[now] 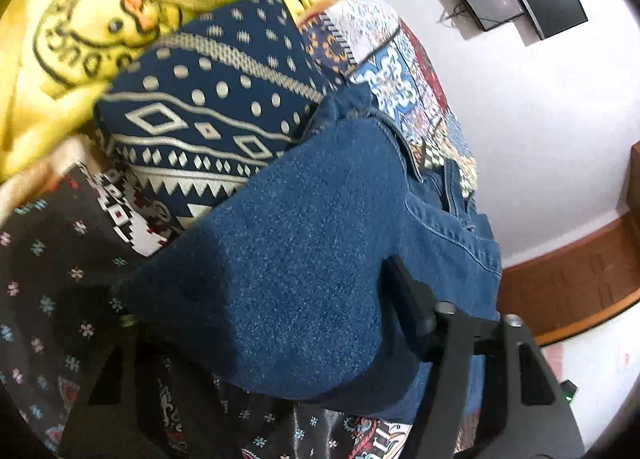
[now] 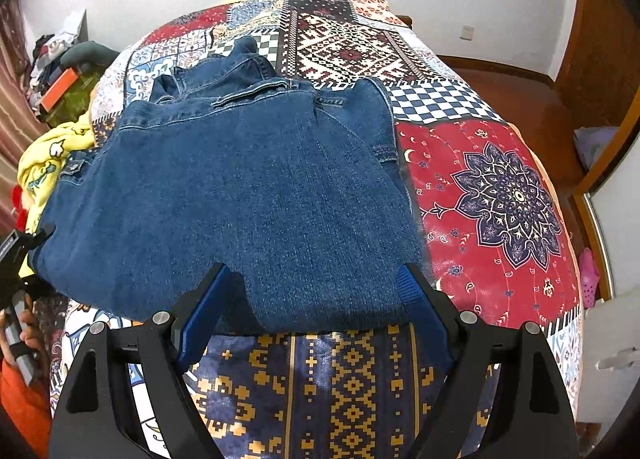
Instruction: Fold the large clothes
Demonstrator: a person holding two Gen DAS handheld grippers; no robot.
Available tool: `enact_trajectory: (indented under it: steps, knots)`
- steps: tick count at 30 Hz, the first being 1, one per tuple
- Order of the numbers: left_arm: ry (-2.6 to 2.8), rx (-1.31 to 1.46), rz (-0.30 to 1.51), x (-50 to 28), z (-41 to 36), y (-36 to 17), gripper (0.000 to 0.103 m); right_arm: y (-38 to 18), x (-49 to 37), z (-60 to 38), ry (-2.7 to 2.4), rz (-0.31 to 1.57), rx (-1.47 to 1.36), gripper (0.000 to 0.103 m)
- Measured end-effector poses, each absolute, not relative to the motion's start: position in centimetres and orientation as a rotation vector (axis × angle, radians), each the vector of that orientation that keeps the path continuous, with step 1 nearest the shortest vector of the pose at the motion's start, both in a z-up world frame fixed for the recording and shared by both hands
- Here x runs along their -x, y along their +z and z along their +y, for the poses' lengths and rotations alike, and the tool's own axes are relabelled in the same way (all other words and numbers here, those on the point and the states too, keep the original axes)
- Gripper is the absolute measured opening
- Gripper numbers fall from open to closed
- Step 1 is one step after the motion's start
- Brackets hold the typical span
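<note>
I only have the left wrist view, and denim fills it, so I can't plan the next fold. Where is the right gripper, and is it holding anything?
Observer: The right gripper is open and holds nothing. Its fingers stand either side of the near edge of the denim garment.
Operator: How does the garment lie overall?
Observer: It is spread fairly flat on the patchwork bedspread, with its seamed, bunched end on the far side.
Operator: What is directly to its right?
Observer: Only bedspread shows there: a red patch with a dark star medallion.
</note>
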State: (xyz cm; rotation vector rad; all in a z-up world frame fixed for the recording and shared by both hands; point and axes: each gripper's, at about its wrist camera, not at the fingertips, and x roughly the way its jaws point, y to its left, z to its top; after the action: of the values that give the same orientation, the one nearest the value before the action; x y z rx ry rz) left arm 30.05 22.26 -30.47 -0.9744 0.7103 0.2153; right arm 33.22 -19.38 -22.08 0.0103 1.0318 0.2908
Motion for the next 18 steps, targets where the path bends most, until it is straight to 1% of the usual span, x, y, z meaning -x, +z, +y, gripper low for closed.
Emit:
enact_trajectory:
  steps: [1,2,5,8,13,18]
  knots:
    - [0.234,0.961,0.702,-30.0,22.2,-30.1,0.037,-22.0,-33.3,-19.3,0.287,1.04,-0.01,0.082]
    - [0.254,0.938,0.687,-29.7,22.3,-29.2,0.028,-21.8,-33.3,-19.3,0.285,1.048,-0.012,0.082]
    - [0.266,0.877,0.665,-30.0,22.2,-27.1,0.024,-21.1,-33.3,-19.0,0.314,1.077,-0.047,0.082]
    - [0.259,0.786,0.621,-29.8,21.3,-24.1,0.02,-19.9,-32.8,-17.7,0.357,1.065,-0.055,0.082]
    - [0.237,0.61,0.516,-29.1,19.5,-17.9,0.018,-18.1,-32.2,-12.6,0.442,1.007,0.013,0.082]
    - [0.233,0.459,0.406,-27.8,18.6,-12.1,0.018,-19.1,-32.8,-6.6,0.54,1.032,0.073,0.082]
